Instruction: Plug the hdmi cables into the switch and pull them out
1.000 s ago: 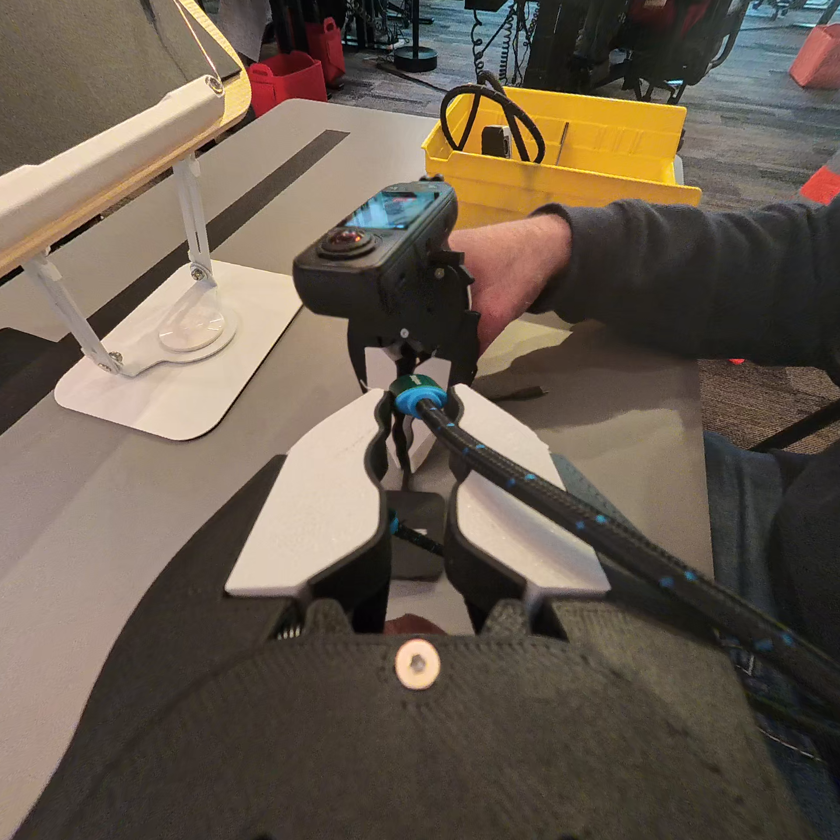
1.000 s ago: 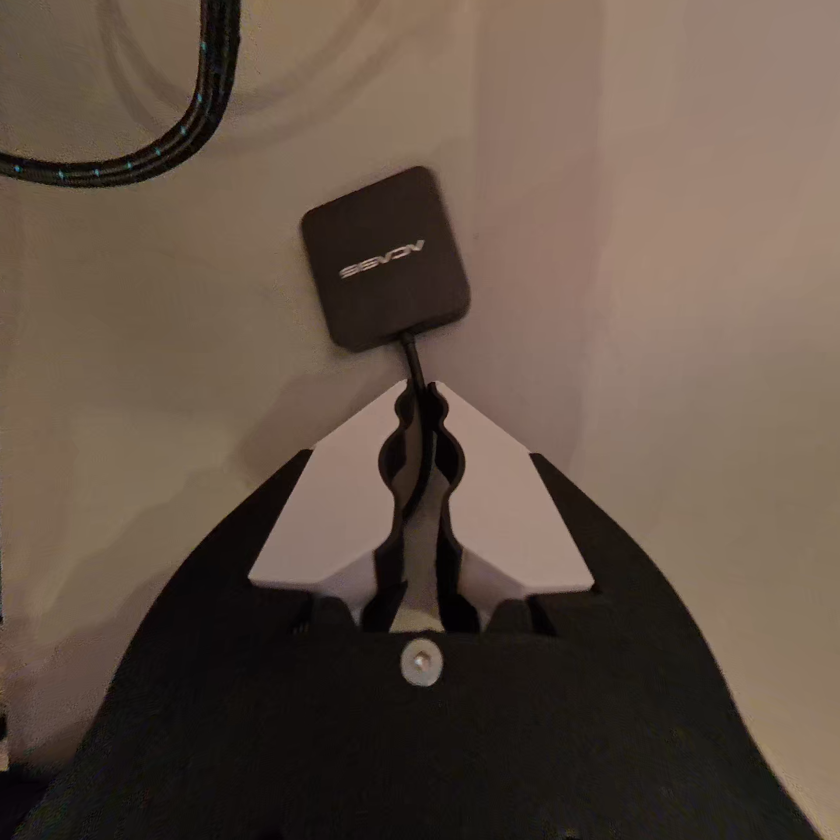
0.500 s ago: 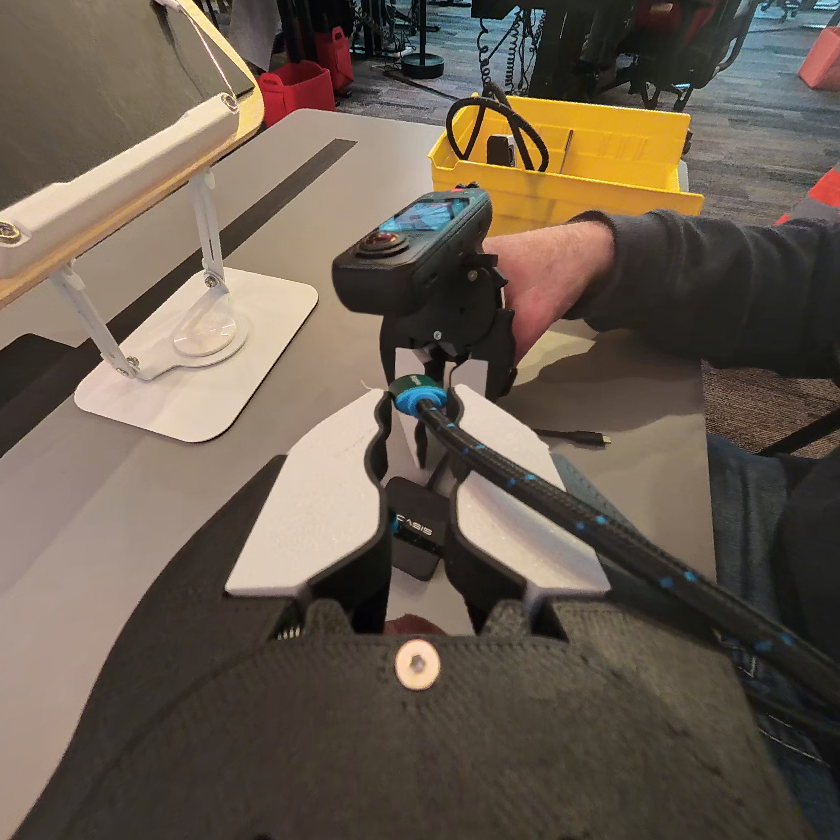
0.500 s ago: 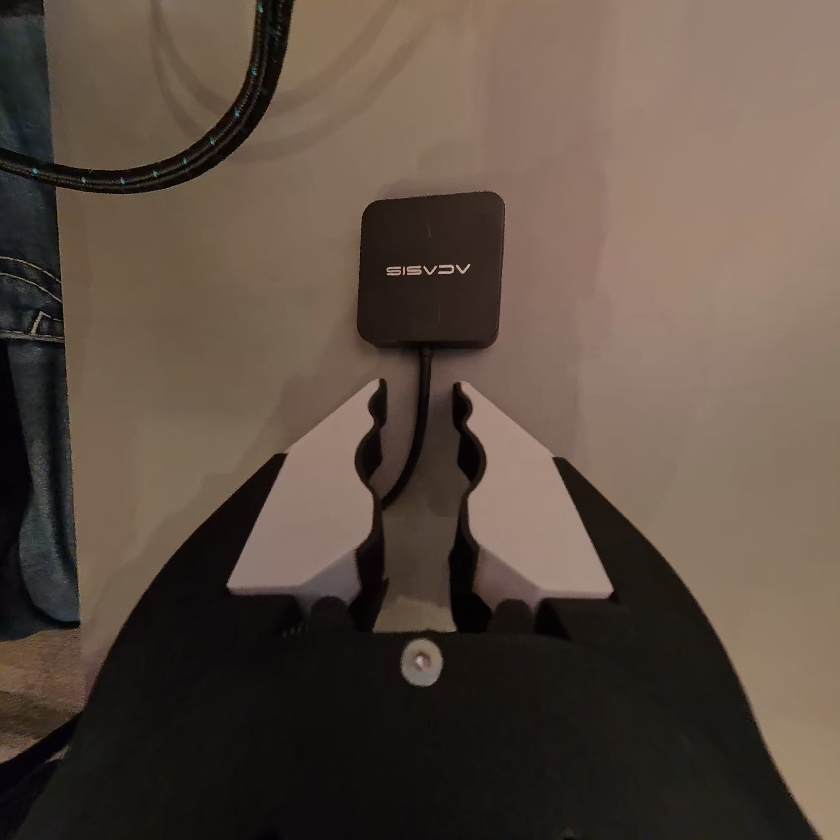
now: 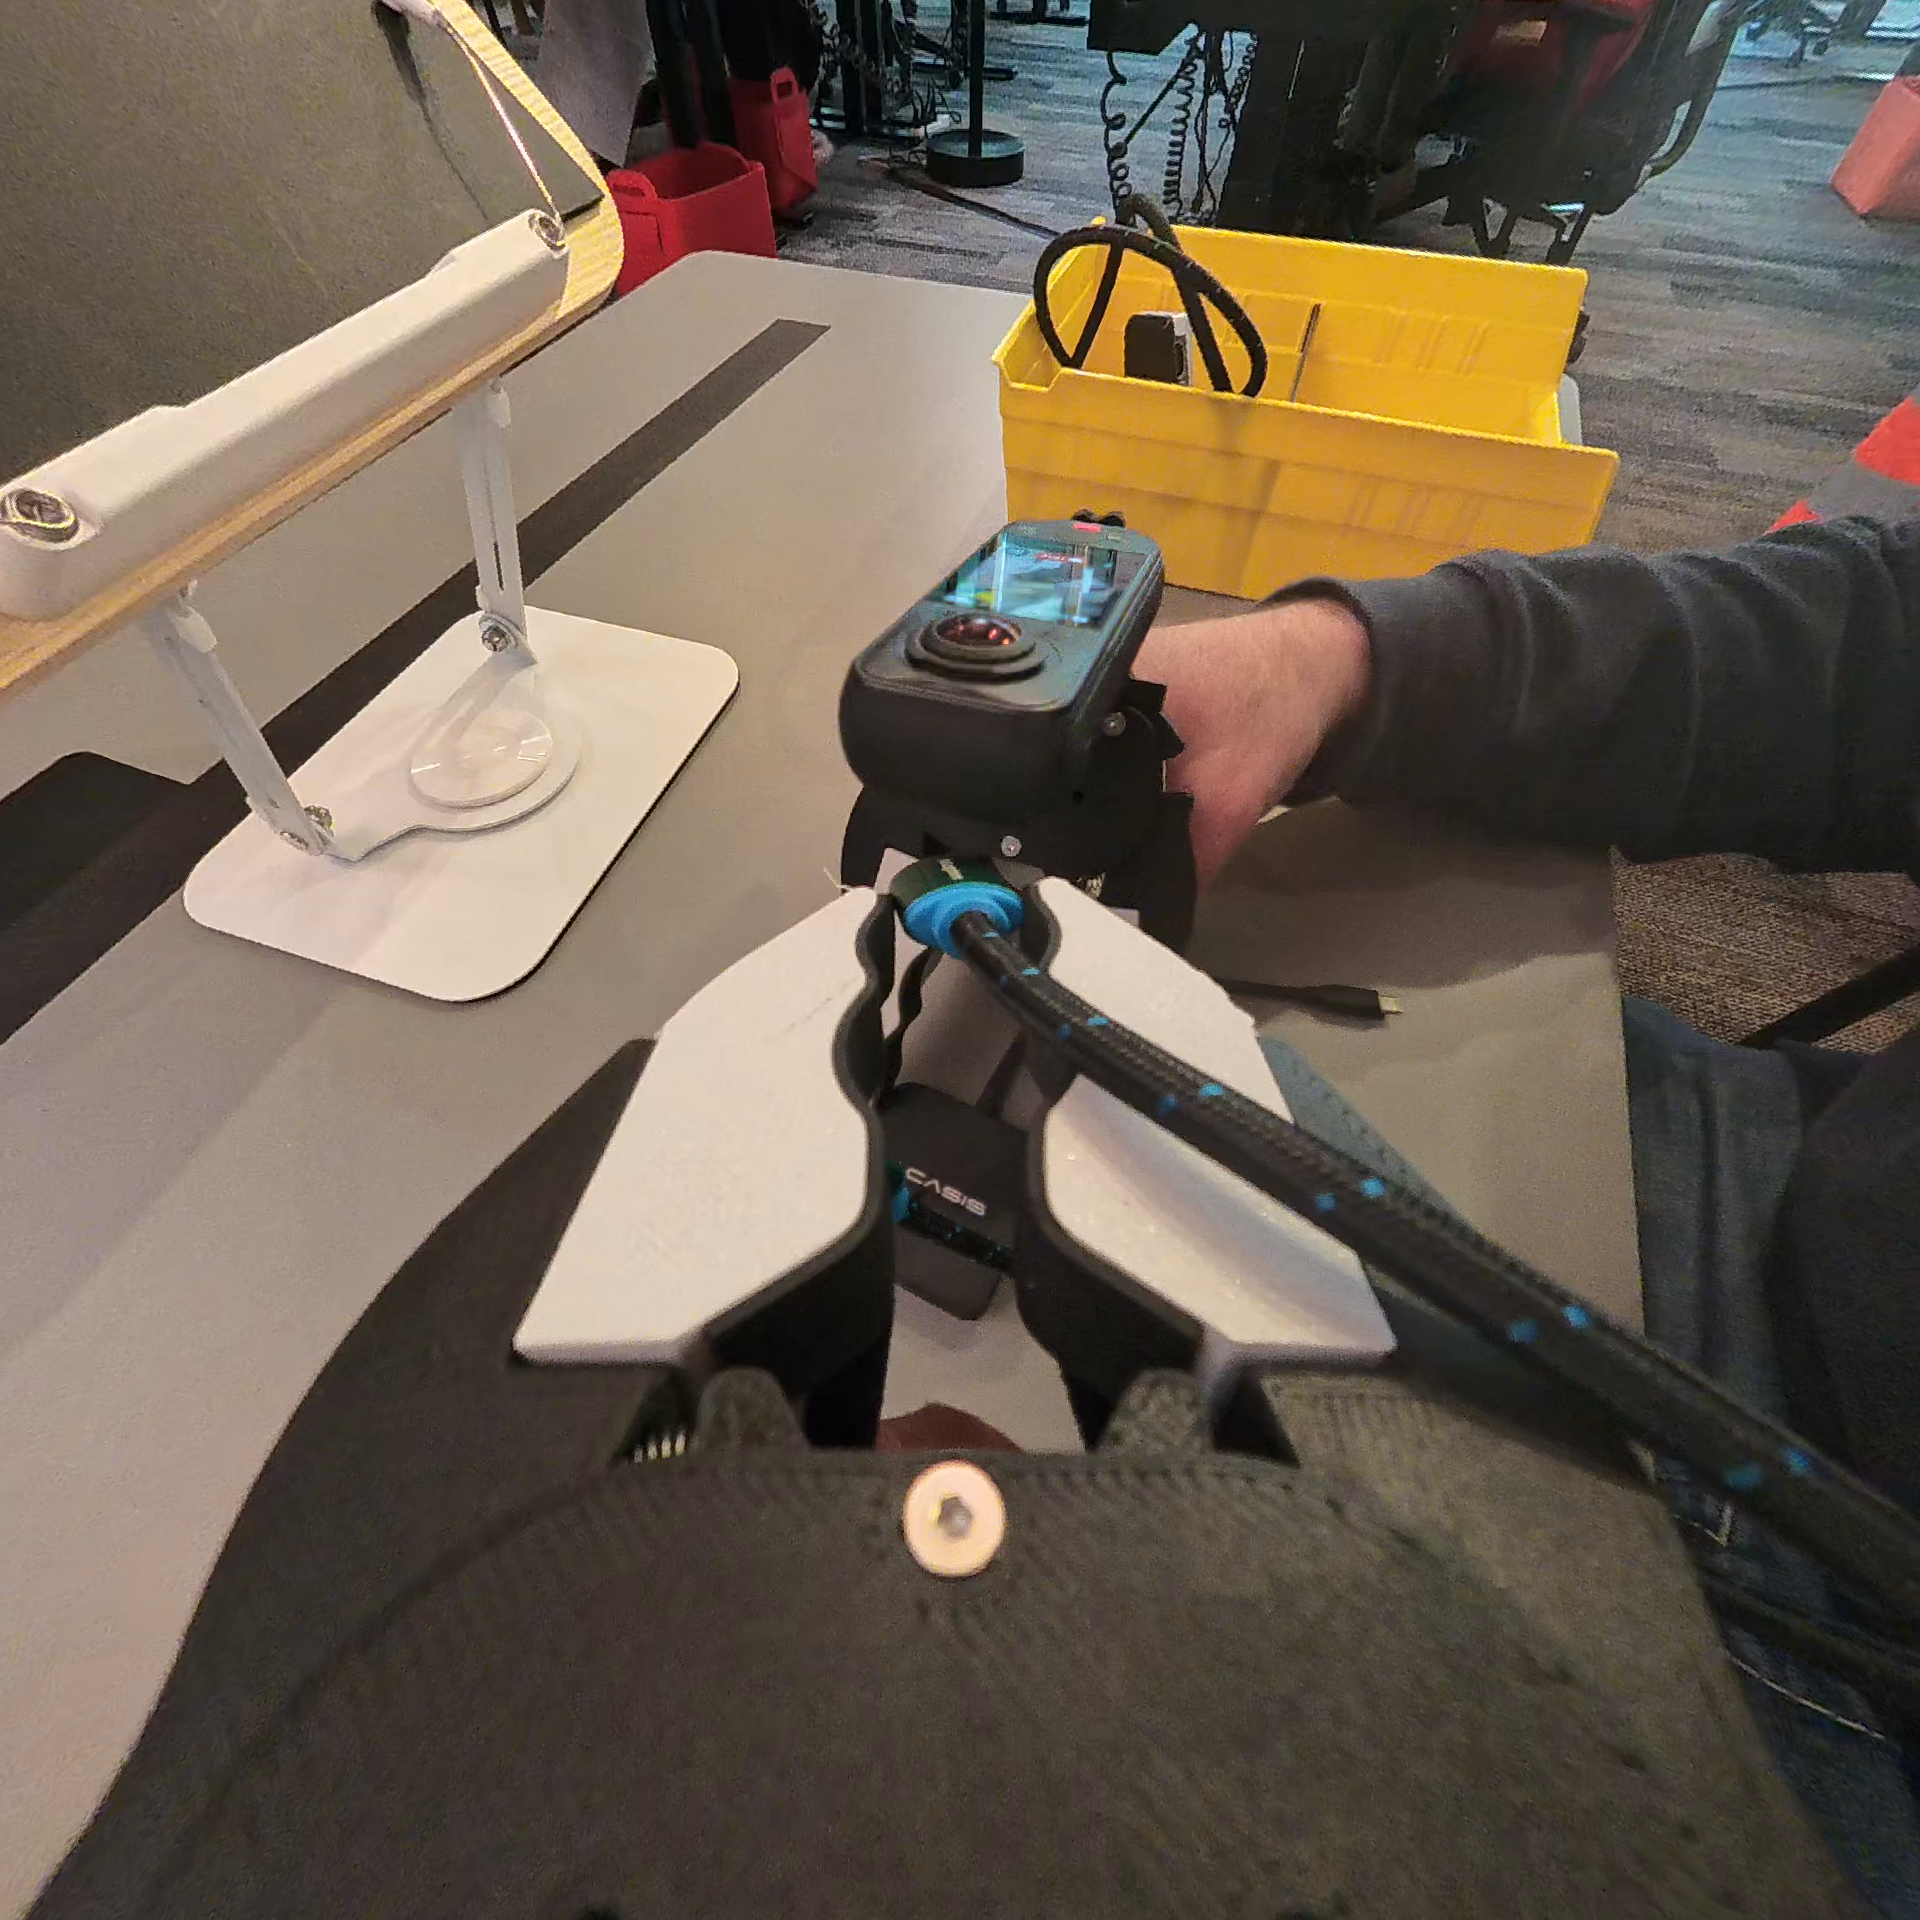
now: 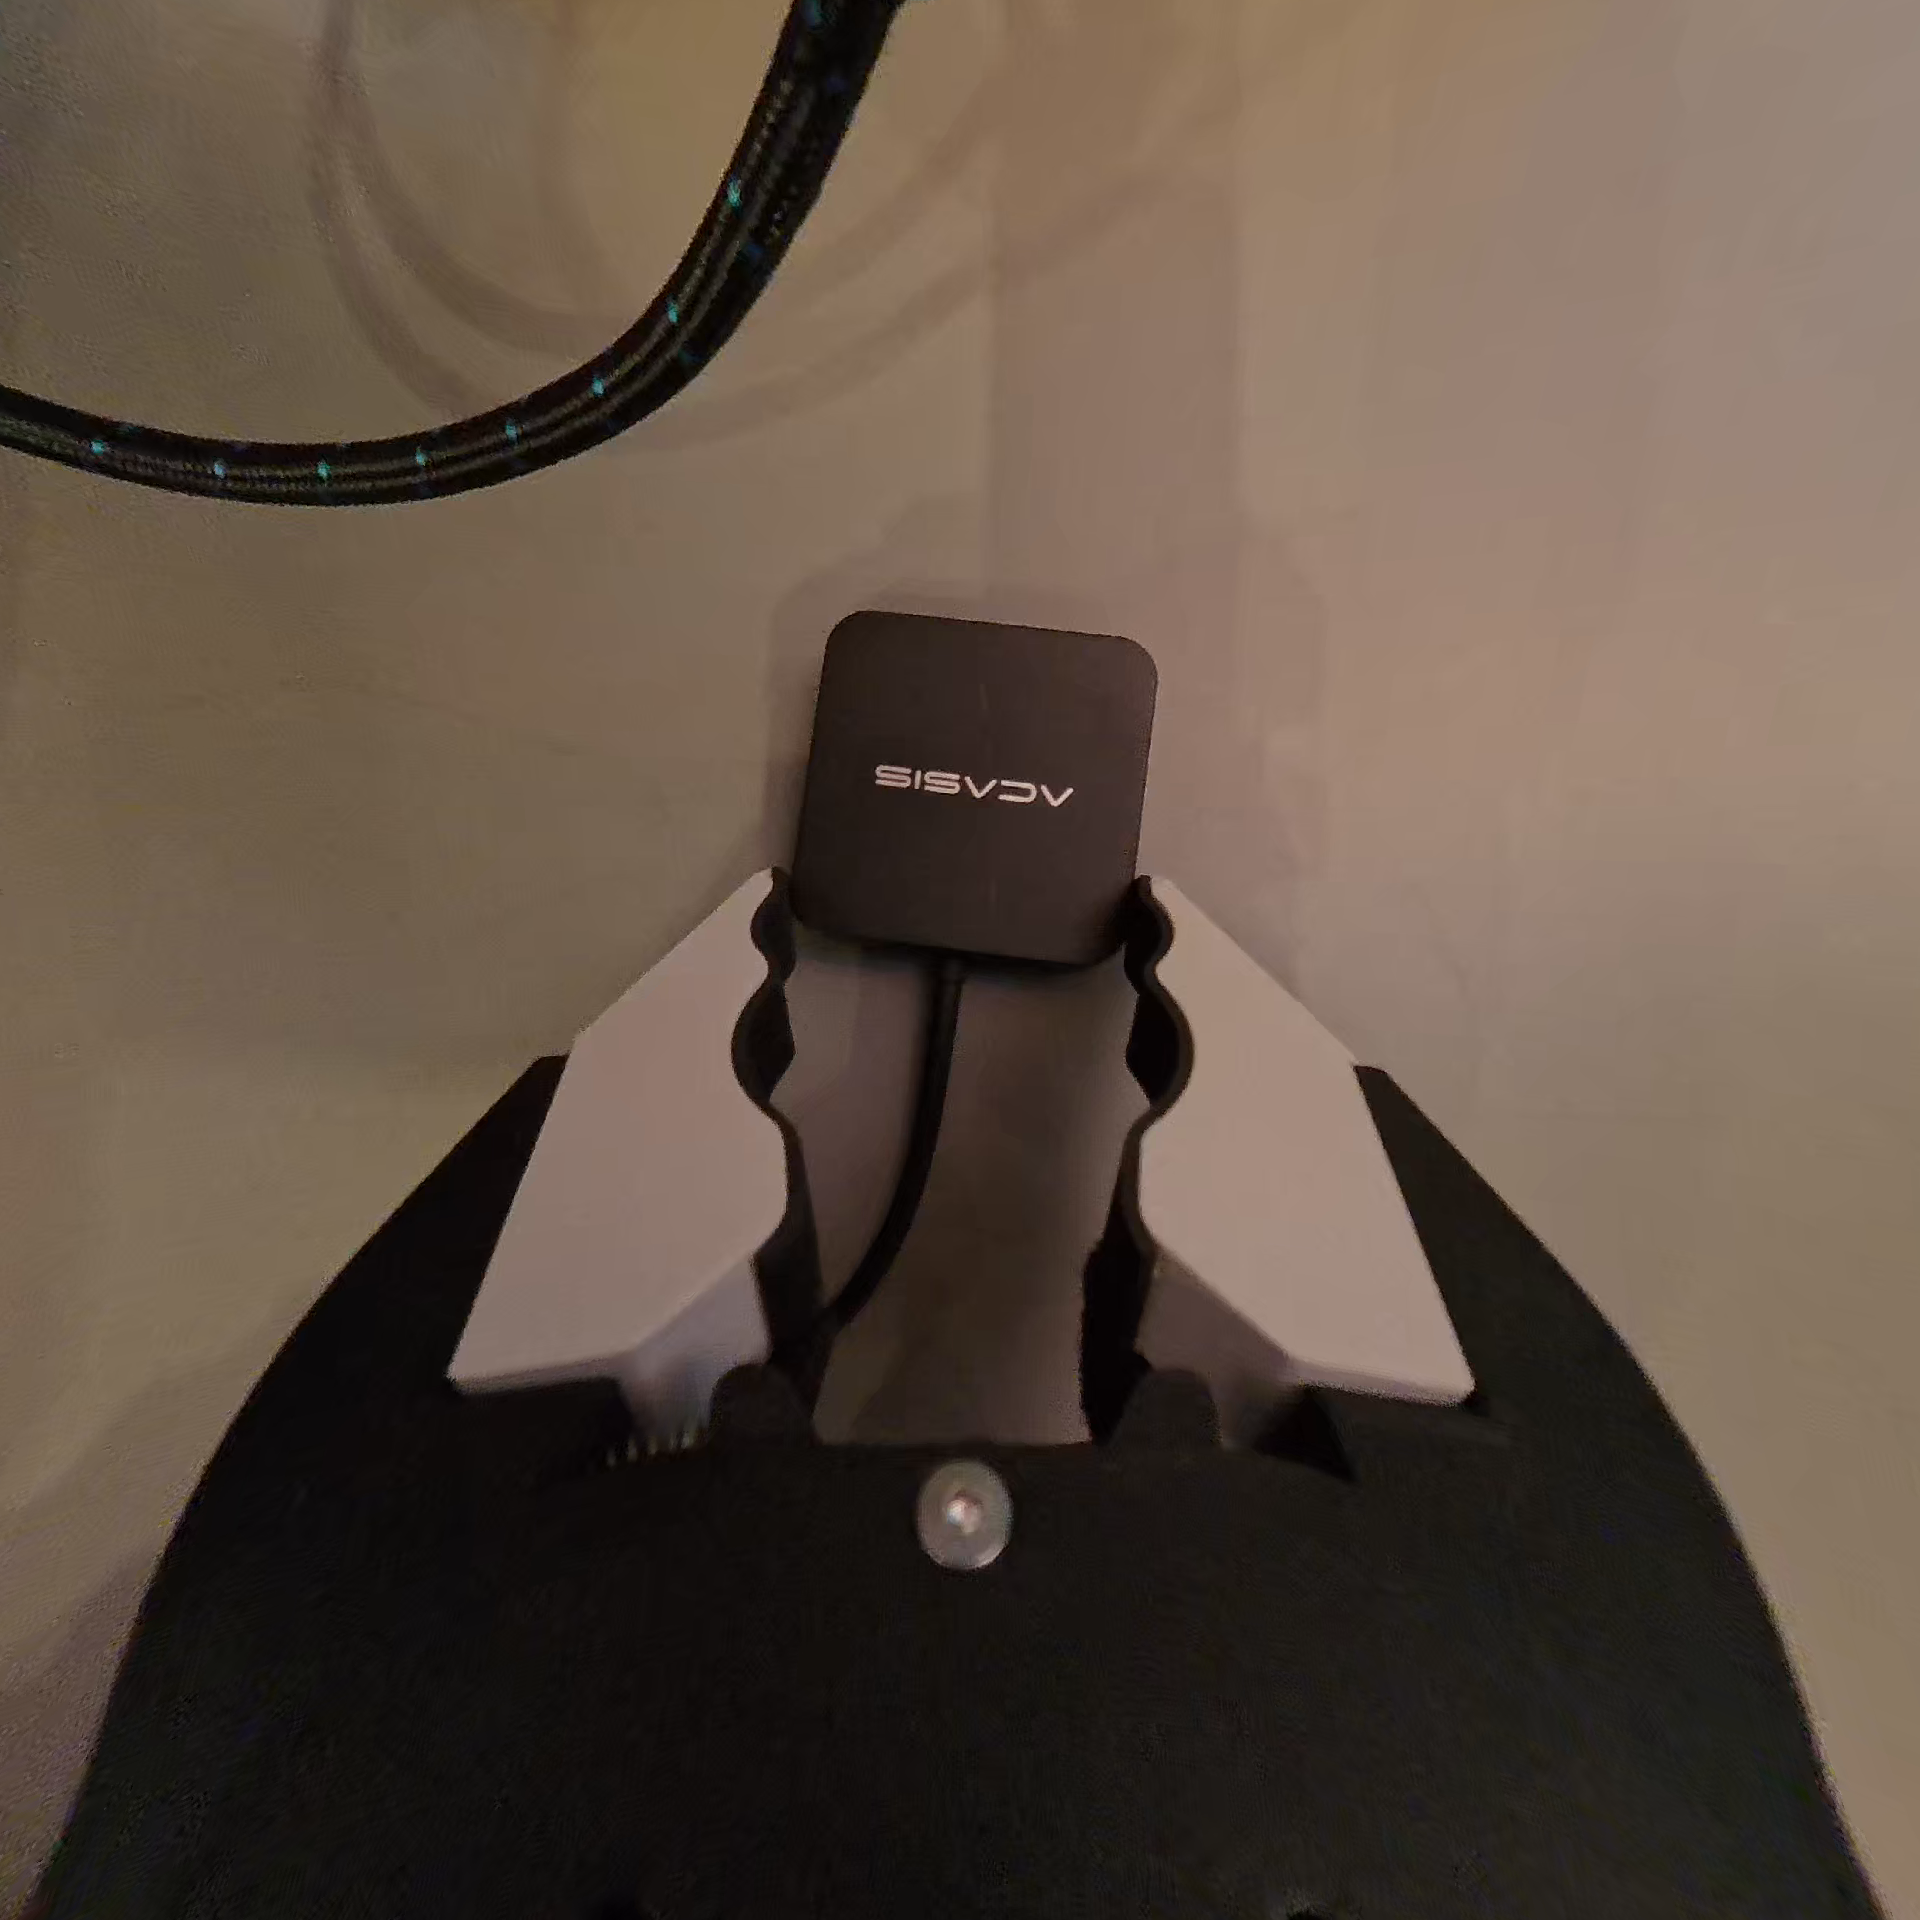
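Observation:
My left gripper (image 5: 956, 899) is shut on the blue-collared plug (image 5: 940, 914) of a black braided HDMI cable (image 5: 1247, 1132), which trails back to the right. The black square switch (image 6: 977, 790) lies flat on the grey table; it also shows between my left fingers in the left wrist view (image 5: 951, 1195). My right gripper (image 6: 958, 904) is open, its fingertips (image 6: 774, 904) on either side of the switch's near corners. The switch's thin black lead (image 6: 935, 1060) runs back between the right jaws. The HDMI cable (image 6: 582, 395) curves across the top of the right wrist view.
A yellow bin (image 5: 1299, 468) with a coiled black cable stands at the table's far edge. A white stand base (image 5: 457, 831) carries a tilted board at the left. The thin lead's free connector (image 5: 1351, 1003) lies on the table (image 5: 312, 1091) to the right. Left tips to right tips: about 15 centimeters.
My right gripper let go of the switch's thin lead, opened wide and moved forward until its tips flank the switch. My left gripper keeps holding the HDMI plug.

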